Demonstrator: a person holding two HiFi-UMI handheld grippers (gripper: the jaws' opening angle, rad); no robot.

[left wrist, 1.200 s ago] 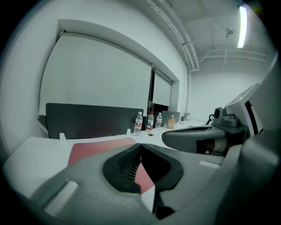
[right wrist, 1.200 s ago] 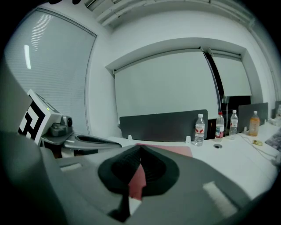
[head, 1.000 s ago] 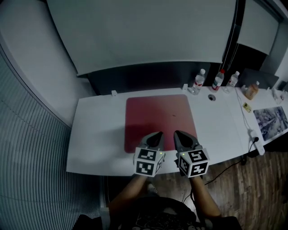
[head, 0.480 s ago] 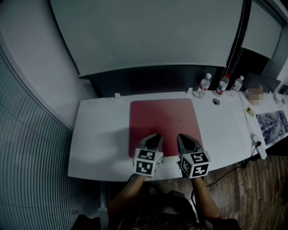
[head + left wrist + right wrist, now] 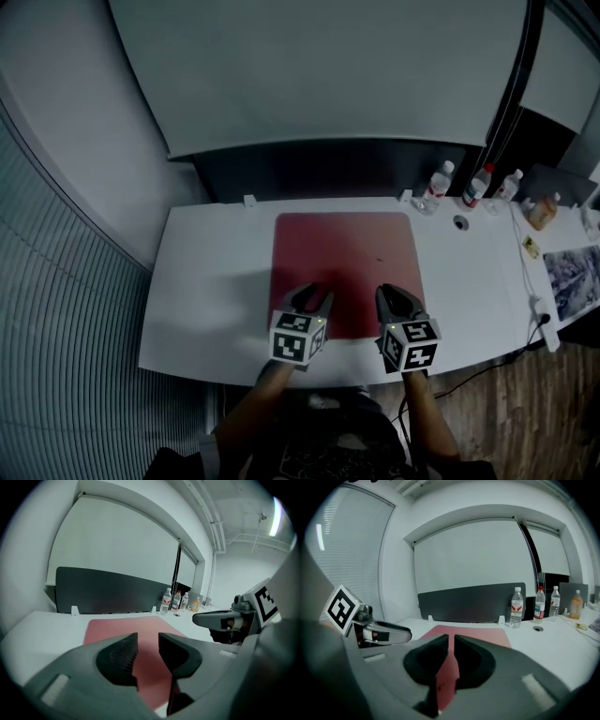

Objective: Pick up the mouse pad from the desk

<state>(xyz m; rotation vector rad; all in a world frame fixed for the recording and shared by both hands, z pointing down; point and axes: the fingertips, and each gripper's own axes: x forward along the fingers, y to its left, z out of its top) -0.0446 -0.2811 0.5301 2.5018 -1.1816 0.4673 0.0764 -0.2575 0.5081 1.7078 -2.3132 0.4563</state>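
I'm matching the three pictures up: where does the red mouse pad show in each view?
Head view: mouse pad centre, on the white desk.
Left gripper view: mouse pad lower centre-left.
Right gripper view: mouse pad lower centre.
Shared landmark: the bottles beyond its far right corner.

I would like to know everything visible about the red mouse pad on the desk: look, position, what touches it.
The mouse pad is a large, thin, dull-red sheet with rounded corners, soft-looking, lying flat on the white desk, its far edge near the dark partition. A tiny dark speck marks its right half. The left gripper and right gripper are over its near edge, jaws opening, nothing between them; contact with it cannot be confirmed.
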